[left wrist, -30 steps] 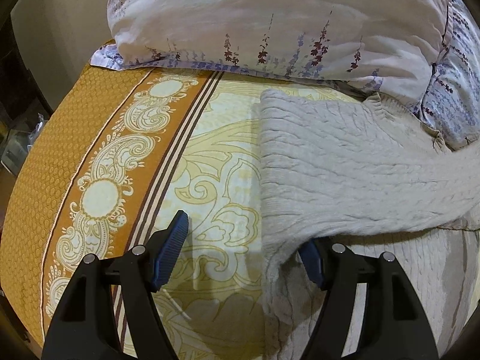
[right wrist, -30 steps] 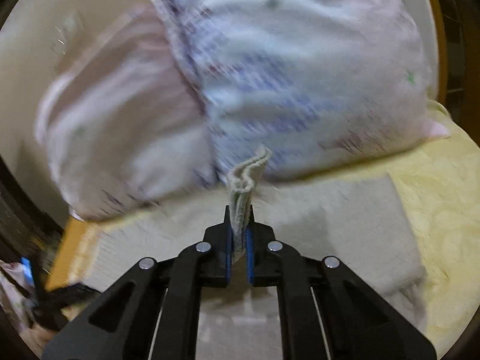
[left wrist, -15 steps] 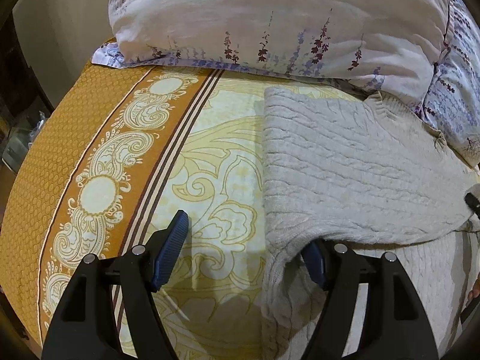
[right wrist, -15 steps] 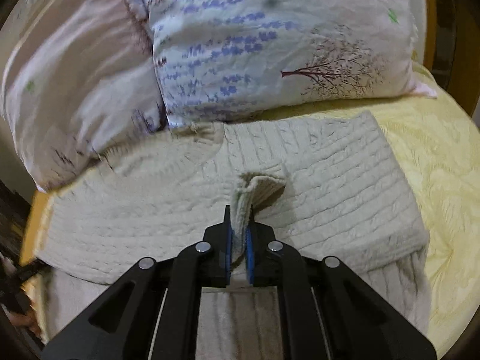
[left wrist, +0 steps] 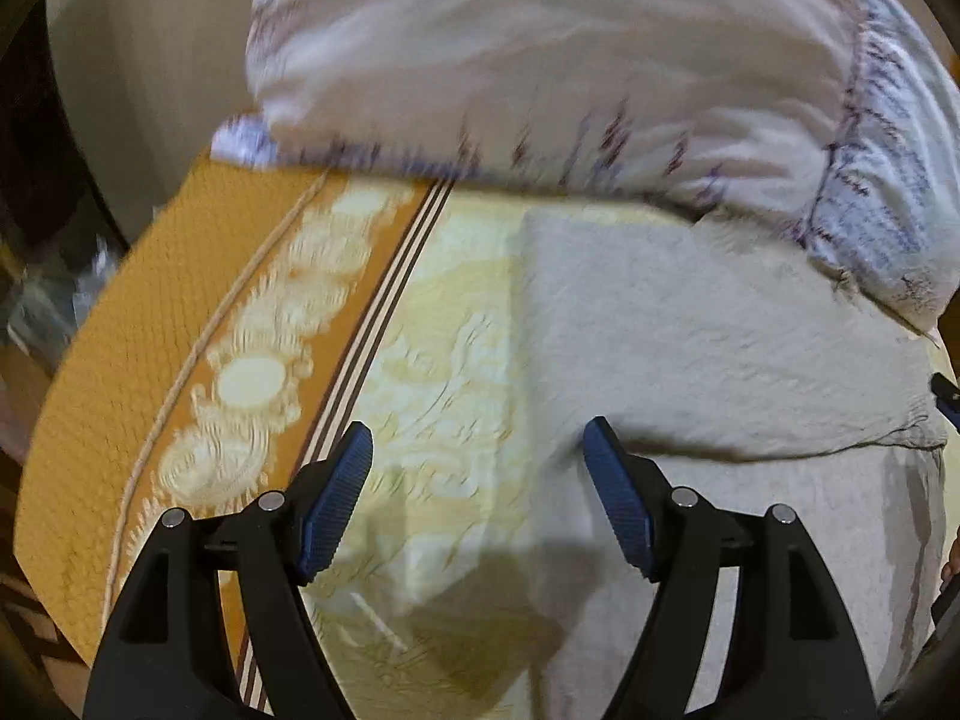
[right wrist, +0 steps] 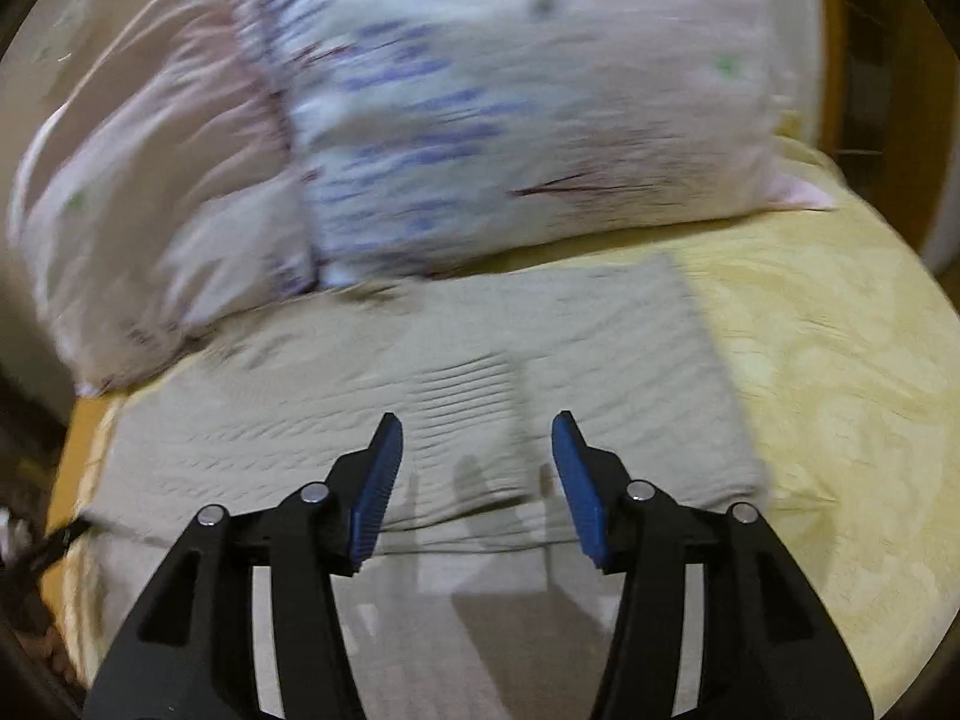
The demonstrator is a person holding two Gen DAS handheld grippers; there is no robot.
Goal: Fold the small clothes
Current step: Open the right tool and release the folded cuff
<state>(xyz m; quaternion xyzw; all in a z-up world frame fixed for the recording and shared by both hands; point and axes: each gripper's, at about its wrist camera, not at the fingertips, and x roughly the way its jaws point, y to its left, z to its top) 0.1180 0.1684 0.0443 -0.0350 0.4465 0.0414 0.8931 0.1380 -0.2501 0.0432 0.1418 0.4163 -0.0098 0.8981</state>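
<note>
A beige cable-knit sweater (left wrist: 708,348) lies on the bed, its upper part folded down over the lower part. In the right wrist view the same sweater (right wrist: 420,396) spreads below the pillows, with a ribbed cuff lying flat on it. My left gripper (left wrist: 477,444) stands open over the sweater's left edge, nothing between its blue pads. My right gripper (right wrist: 477,438) hovers above the folded sweater; its jaws are opening and the cuff is no longer pinched. Both views are blurred by motion.
Two floral pillows (right wrist: 510,108) lie against the far side of the bed, right behind the sweater. The bedspread (left wrist: 180,324) is orange with a pale paisley band on the left and yellow (right wrist: 840,360) on the right. The bed's left edge drops to a dark, cluttered floor.
My right gripper carried the sleeve cuff down onto the sweater, then let it go and opened. My left gripper stayed open and drew back a little from the sweater's edge.
</note>
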